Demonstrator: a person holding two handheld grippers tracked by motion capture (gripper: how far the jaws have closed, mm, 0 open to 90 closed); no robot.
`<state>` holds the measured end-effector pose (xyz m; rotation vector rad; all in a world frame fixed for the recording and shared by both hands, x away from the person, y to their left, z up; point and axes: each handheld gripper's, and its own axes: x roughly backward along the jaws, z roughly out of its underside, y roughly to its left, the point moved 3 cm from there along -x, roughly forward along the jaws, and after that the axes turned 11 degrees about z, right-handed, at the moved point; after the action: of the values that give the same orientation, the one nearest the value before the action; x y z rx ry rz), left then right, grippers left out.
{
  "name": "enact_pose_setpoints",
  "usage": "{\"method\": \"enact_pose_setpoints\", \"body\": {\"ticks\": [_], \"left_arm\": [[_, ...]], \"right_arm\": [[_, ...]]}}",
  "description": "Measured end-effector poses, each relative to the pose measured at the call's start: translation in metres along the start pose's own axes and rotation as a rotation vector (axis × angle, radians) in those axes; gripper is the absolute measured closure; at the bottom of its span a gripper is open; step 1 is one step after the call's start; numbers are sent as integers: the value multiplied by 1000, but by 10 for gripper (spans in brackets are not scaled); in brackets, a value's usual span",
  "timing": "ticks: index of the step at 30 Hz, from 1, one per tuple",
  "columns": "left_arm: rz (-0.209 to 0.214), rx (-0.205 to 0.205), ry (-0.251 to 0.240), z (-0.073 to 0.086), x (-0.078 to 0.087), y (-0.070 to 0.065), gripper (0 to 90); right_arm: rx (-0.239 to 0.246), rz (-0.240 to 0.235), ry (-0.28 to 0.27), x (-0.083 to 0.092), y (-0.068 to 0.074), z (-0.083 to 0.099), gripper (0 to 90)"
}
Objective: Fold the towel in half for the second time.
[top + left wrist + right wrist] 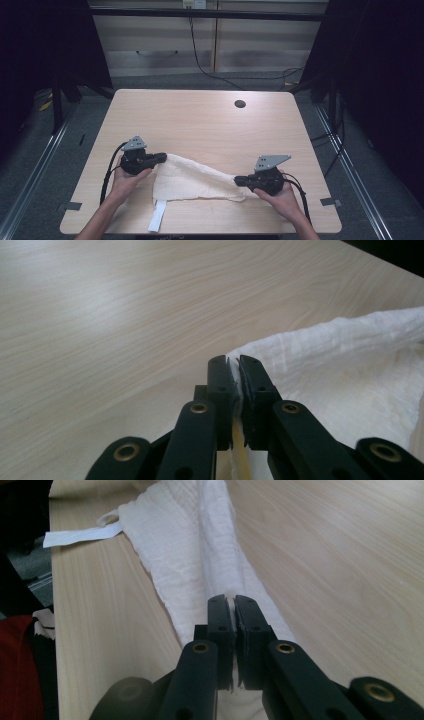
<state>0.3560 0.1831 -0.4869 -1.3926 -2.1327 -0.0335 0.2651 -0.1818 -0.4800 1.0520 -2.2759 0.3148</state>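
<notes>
White cloth [192, 180] — pinched between both tongs, left [161, 158] and right [238, 180]

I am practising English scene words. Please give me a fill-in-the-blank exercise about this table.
1. Both tongs are shut on a white ____.
2. The left tongs grip its ____ end in the high view.
3. The wooden table has a round ____ near its far edge.
4. A white ____ sticks out at the near edge.

Missing words: cloth; left; hole; strap

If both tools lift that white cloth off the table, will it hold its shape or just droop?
Likely droop: the white cloth already sags and bunches between the left tool and right tool. It looks thin and crinkled, so probably light. Its loose tag would likely dangle.
</notes>
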Motion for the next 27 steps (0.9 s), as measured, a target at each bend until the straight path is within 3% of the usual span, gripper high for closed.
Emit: {"method": "enact_pose_setpoints", "body": {"ticks": [8,16,18,23,27], "left_arm": [[1,-8,8,0,-3,-2,849],[2,-12,17,1,-4,-2,849],[4,-17,17,1,-4,-2,849],[5,-17,-4,-4,-4,-4,849],[8,-31,-23,-14,-6,-8,849]], "right_arm": [[1,-12,50,-1,9,16,872],[19,-47,122,-16,19,27,872],[26,-44,141,-20,19,29,873],[-12,-37,149,-25,14,30,881],[-12,16,156,-28,9,27,882]]}}
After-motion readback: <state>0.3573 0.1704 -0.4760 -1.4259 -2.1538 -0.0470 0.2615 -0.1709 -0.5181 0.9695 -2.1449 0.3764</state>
